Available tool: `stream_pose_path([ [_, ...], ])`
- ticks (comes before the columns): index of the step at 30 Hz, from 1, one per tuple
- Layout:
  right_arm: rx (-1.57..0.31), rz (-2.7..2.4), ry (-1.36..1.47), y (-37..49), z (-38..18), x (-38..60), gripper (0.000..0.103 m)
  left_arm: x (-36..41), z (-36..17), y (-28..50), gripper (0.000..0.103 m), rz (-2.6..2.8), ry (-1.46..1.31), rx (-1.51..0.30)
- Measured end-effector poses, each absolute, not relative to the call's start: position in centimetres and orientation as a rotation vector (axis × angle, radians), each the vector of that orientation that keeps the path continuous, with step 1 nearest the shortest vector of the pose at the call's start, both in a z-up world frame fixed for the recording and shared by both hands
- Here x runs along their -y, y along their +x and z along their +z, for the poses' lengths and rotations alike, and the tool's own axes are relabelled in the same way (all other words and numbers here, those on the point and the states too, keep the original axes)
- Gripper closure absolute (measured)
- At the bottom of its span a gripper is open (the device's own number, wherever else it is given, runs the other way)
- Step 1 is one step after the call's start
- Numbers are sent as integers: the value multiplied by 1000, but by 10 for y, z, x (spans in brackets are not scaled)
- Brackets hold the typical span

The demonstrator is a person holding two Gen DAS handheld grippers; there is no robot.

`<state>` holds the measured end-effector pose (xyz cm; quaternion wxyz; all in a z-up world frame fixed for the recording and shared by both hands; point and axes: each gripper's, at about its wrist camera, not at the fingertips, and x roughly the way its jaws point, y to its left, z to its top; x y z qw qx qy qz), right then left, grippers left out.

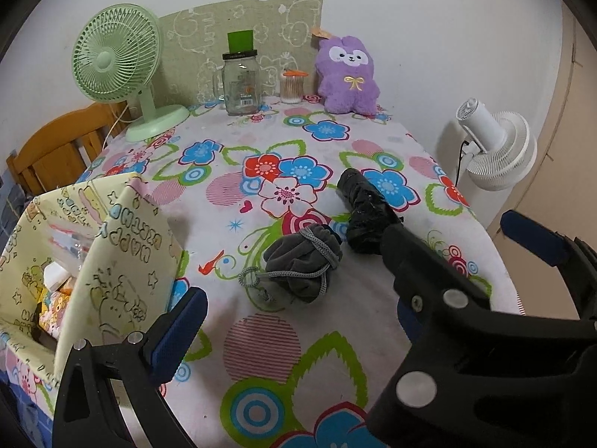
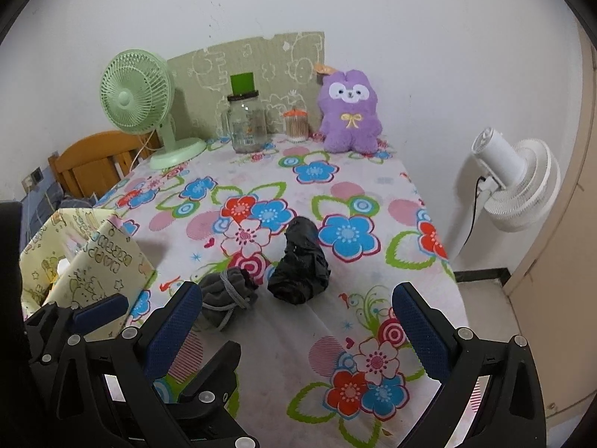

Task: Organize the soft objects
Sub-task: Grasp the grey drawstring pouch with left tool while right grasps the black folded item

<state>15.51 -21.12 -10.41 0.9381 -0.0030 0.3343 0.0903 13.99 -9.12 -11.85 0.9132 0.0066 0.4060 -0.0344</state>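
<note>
On the counter (image 2: 283, 339), which is covered by a cloth with big coloured flowers, two soft things lie near the middle: a grey drawstring pouch (image 1: 304, 263) and a crumpled black bag (image 1: 363, 214). The pouch is just beside the black bag, on its left, and I cannot tell if they touch. At the left edge of the counter stands a yellow cartoon-print storage box (image 1: 112, 246), open on top, with some small packets inside. The left gripper (image 1: 294, 321) hangs over the near part of the counter, its blue-padded fingers (image 1: 179, 332) spread wide and holding nothing; its right finger is hidden behind the right gripper in the left wrist view. The right gripper (image 2: 298, 328) is also over the near edge, its fingers (image 2: 421, 330) spread apart and empty, with the pouch and the black bag lying a little ahead of them. At the far side, against the wall, stand a green fan (image 2: 140, 102), a glass jar (image 2: 246, 121) with a dark lid, a small container of cotton swabs (image 2: 296, 125) and a purple plush toy (image 2: 350, 112). A white fan (image 2: 518, 183) stands on the floor at the right.
</note>
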Motion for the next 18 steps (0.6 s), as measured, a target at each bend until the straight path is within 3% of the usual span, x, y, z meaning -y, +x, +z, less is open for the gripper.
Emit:
stream_pose_path([
  [18,-742,173,-8,197,-131,213,0,96,-142,180,5,-57,27,-886],
])
